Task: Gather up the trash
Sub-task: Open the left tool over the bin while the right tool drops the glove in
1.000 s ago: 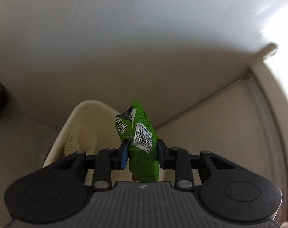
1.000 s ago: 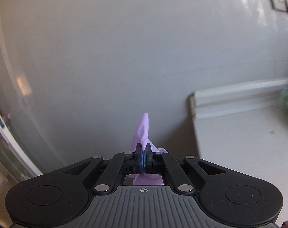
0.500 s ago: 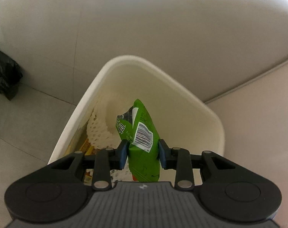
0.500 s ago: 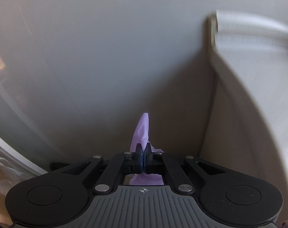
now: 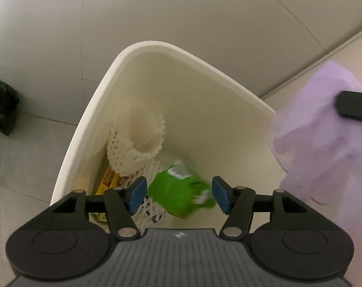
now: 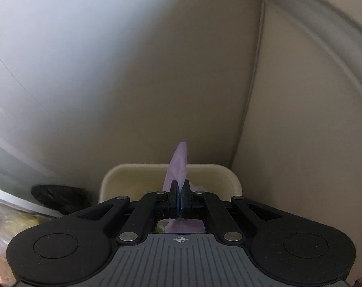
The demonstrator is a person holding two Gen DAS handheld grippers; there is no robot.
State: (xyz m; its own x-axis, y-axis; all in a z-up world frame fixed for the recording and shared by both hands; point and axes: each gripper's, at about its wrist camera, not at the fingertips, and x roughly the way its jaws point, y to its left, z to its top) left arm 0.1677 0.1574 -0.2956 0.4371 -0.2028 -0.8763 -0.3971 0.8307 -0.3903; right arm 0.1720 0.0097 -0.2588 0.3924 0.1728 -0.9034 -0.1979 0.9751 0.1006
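Note:
My left gripper (image 5: 179,196) hangs over the cream waste bin (image 5: 142,47) with its jaws opening. The green snack wrapper (image 5: 181,196) is blurred between the blue pads, touching neither, and is dropping into the bin. Inside the bin lie a white foam net (image 5: 135,143) and a yellow packet (image 5: 108,179). My right gripper (image 6: 180,199) is shut on a crumpled lilac tissue (image 6: 178,167), just short of the bin's near rim (image 6: 137,169). In the left wrist view that lilac tissue (image 5: 324,143) shows blurred at the bin's right edge.
The bin stands in a corner against pale walls on a tiled floor (image 5: 25,143). A black bag (image 5: 1,107) lies on the floor left of the bin; the black bag (image 6: 59,196) also shows in the right wrist view.
The left gripper sank over the bin and its jaws parted, letting go of the green wrapper. The right gripper came down with the lilac tissue until the bin entered its view.

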